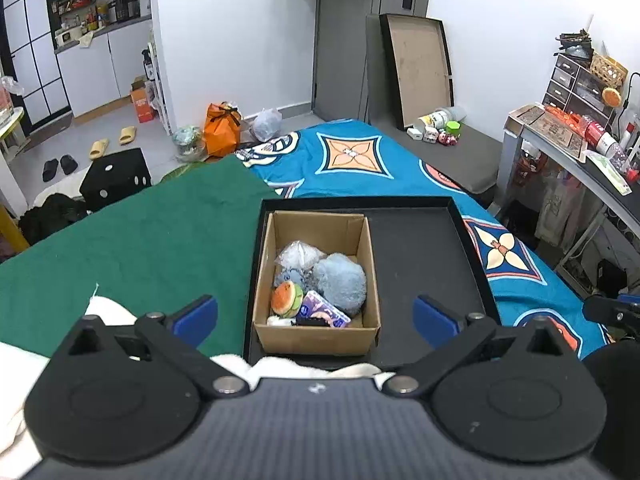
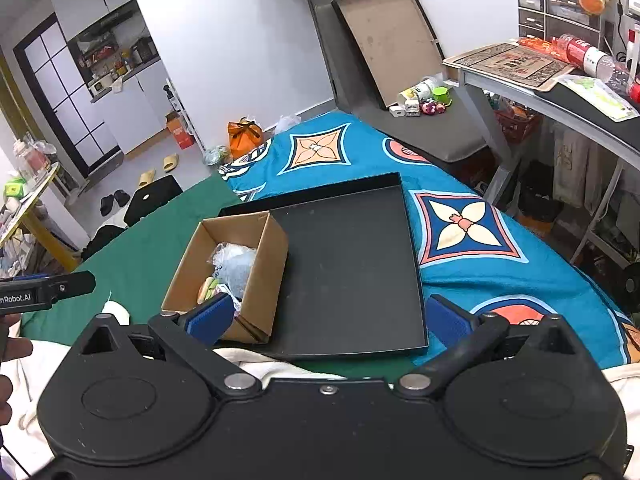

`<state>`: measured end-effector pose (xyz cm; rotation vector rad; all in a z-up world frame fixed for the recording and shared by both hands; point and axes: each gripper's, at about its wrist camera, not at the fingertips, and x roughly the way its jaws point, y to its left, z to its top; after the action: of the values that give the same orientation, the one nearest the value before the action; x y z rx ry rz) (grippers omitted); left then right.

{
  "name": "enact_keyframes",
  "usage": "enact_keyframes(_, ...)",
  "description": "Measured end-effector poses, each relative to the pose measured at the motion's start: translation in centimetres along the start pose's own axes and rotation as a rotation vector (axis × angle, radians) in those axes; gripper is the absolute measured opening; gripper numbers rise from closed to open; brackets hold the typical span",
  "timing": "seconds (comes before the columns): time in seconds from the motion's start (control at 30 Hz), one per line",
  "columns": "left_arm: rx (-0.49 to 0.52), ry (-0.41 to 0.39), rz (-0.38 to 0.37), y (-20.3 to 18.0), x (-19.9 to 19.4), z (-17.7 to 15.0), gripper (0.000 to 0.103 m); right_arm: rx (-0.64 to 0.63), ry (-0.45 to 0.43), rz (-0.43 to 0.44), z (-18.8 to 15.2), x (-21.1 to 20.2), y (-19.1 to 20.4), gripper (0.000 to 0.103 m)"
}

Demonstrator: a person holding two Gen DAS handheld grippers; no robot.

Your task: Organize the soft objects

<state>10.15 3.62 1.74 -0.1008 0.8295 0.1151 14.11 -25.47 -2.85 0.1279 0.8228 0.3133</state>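
**Soft items gathered in box; both grippers empty**

The box point(image 1: 316, 280) stood in the left half of the black tray point(image 1: 424, 264), which lay on the bed across the green cloth point(image 1: 152, 240) and the blue cover point(image 1: 512, 280). Inside the box lay the soft things together: a blue plush point(image 1: 340, 282), a burger toy point(image 1: 286, 299), a tissue pack point(image 1: 322, 314) and a clear bag point(image 1: 301, 255) at the far side. The right half of the tray was bare.

The left gripper point(image 1: 316, 316) hung above the near edge of the box with its jaws spread wide, nothing between them. The right gripper point(image 2: 330, 316) was likewise wide apart and empty, over the near edge of the tray.

Judgement: the box served as the collecting point, the tray as a firm base on soft bedding. The items lay as the task would want. The same scene would also fit a box waiting to be emptied and sorted onto the tray; the views did not settle which.
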Motion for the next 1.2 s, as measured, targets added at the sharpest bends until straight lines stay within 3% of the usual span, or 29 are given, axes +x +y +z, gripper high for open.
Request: enact_keyframes(1.2,0.001,0.045,0.006,0.2,1.6,-0.3,0.103,-0.054,0.04,-0.015,0.6,1.0,2.0,0.103)
